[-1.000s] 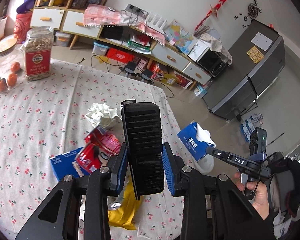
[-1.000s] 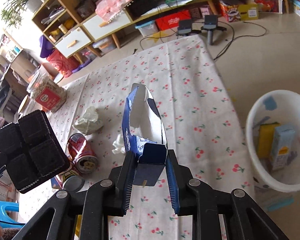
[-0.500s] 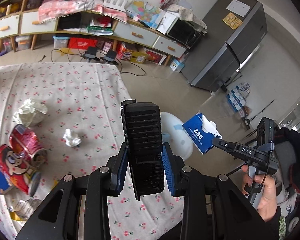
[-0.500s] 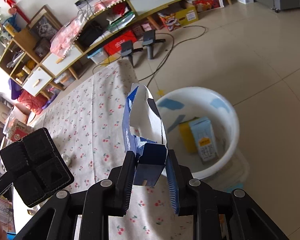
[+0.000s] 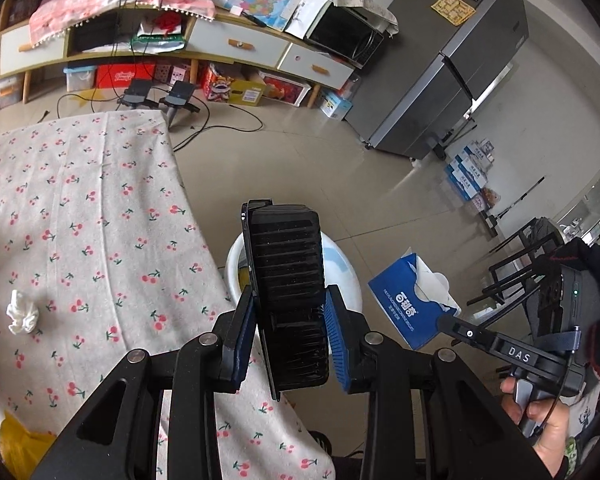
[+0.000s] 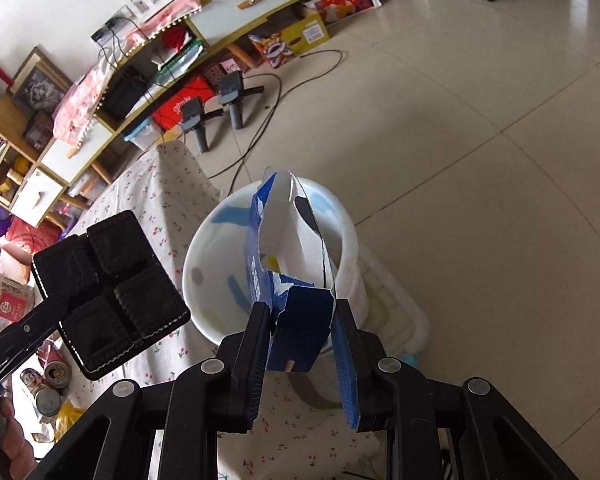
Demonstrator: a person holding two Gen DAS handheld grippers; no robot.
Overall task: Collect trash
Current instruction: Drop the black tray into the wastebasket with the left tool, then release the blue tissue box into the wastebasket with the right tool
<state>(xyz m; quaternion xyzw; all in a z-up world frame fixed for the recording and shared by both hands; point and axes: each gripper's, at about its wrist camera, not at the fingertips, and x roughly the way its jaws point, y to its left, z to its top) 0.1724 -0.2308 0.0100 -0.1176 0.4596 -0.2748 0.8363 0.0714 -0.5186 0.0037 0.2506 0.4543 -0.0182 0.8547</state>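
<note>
Both tools are loaded. Right tool (image 6: 302, 344) is clamped on the torn blue tissue box (image 6: 288, 248), gripping it by its folded lower end so the ripped, open end points forward over the white bin (image 6: 204, 256). Left tool (image 5: 288, 320) is clamped on a black ribbed tray (image 5: 286, 280), which stands on edge between the pads; from the right wrist view its four moulded pockets (image 6: 108, 280) show clearly, just left of the bin.

I judge the step in hand to be the drop: the box is carried off the surface (image 5: 80, 208) and hangs above the bin's mouth, with the bin standing on the floor right against the surface's edge. Something yellow already lies inside the bin, glimpsed through the tear in the box.

Next I need to part the right tool's pads and let the box fall clear inside the rim. It is light, bent card, so it may snag on a pad or catch on the rim; a slight tilt downward first should help. After that the tray wants the same treatment from the left side of the bin.

Left of the bin, a crumpled white tissue (image 5: 22, 312), some cans (image 6: 46, 384) and a yellow wrapper (image 5: 24, 452) remain on the surface for later trips.
</note>
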